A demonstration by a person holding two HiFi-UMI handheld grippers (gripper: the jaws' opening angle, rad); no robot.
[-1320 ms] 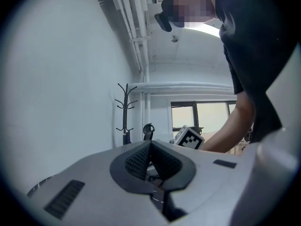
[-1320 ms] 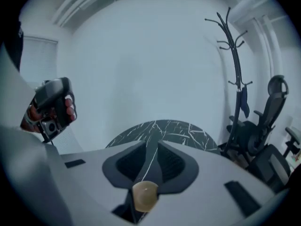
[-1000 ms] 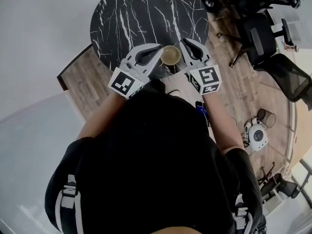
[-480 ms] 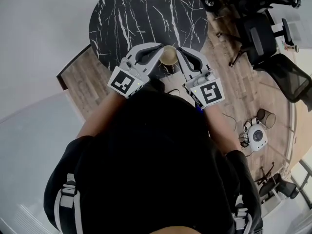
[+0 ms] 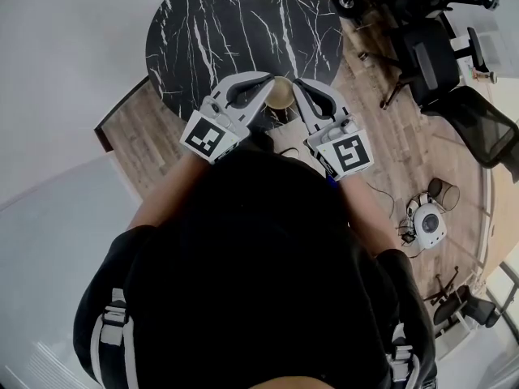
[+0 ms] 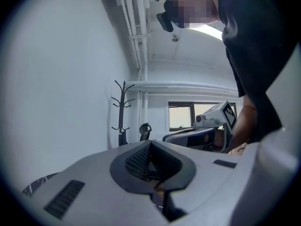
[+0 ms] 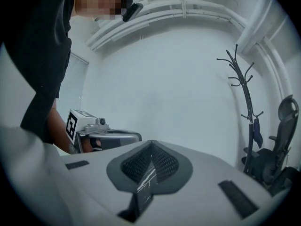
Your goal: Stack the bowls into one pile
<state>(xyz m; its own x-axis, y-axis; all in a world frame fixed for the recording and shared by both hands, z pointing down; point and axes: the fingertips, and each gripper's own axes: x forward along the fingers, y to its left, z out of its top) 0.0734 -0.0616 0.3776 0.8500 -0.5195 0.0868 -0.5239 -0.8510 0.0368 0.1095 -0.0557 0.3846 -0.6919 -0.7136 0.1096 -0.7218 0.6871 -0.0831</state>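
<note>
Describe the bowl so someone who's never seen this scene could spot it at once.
Find the round black marble table with white veins. At its near edge is a small tan bowl, between the tips of the left gripper and the right gripper. Unlike the grey grippers, it is tan and round.

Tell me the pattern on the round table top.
The table top is black with white marble-like veins, clearest in the head view.

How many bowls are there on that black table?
1. The tan round bowl is at the near edge of the black marble-patterned round table, between the left gripper and the right gripper. Others may be nested in it or hidden.
</note>
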